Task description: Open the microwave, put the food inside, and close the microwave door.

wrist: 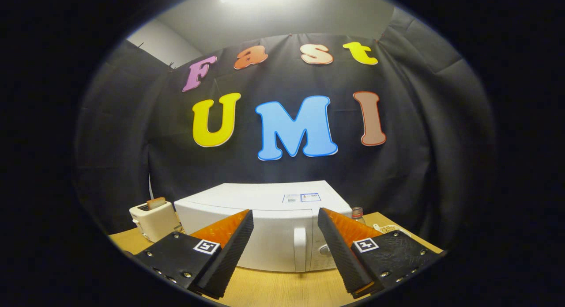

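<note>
Here's the microwave (265, 218), a white box sitting squarely ahead of the tool (285, 225), door closed, standing on the wooden surface (282, 287). Its vertical door handle (300, 249) shows right in the gap between the two fingers, a little nearer the right finger than the left, and beyond their tips rather than within them. A round knob (325, 249) peeks out just beside the handle, partly hidden behind the right finger. On top of the microwave, towards its far right corner, lie two small labels (301, 198). The tool itself is spread wide, its black ribbed fingers (234, 249) apart with orange on their outer sides, pinching nothing, touching nothing, hovering short of the door. Out past the left finger, just beside the microwave, stands a small cream toaster (154, 221) with a slice of toast (156, 203) poking up out of its slot. Past the right finger, at the microwave's far right side, the neck of a clear bottle (358, 214) rises, and near it on the surface lies something pale and speckled (388, 229), too small to make out. Behind everything hangs the booth's black cloth wall (410, 174).
</note>
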The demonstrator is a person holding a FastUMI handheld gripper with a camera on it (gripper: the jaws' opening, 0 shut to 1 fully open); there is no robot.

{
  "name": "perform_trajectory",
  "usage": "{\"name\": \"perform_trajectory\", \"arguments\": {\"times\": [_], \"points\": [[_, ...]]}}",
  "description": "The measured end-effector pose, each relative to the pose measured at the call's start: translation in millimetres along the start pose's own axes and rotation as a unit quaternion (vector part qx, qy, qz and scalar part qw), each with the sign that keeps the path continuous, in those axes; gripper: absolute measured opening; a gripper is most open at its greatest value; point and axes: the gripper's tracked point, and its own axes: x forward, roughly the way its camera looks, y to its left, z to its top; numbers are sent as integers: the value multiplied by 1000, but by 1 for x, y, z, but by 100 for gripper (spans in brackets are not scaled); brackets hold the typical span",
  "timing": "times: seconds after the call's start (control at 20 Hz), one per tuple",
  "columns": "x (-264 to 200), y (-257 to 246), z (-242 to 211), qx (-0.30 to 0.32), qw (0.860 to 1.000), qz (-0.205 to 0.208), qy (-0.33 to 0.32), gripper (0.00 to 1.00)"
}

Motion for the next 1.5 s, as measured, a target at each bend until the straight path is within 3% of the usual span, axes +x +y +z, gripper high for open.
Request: {"name": "perform_trajectory", "arguments": {"times": [0.4,0.5,0.8,0.9,0.95,1.1,1.2,1.25,1.35,1.4,1.5], "points": [[47,-27,-74,-8,1000,-20,22,95],[56,-31,-88,-9,999,-26,25,88],[74,-37,-119,-22,999,-37,26,82],[77,-33,-126,-16,999,-30,33,63],[74,-31,-128,-16,999,-31,33,63],[76,-27,-128,-49,998,-40,29,49],[72,-25,-139,-65,995,-38,60,44],[73,-27,-137,-60,995,-40,62,26],[72,-27,-138,-33,996,-29,79,26],[73,-24,-136,-26,996,-24,82,15],[74,-24,-137,-36,996,-17,77,15]]}}
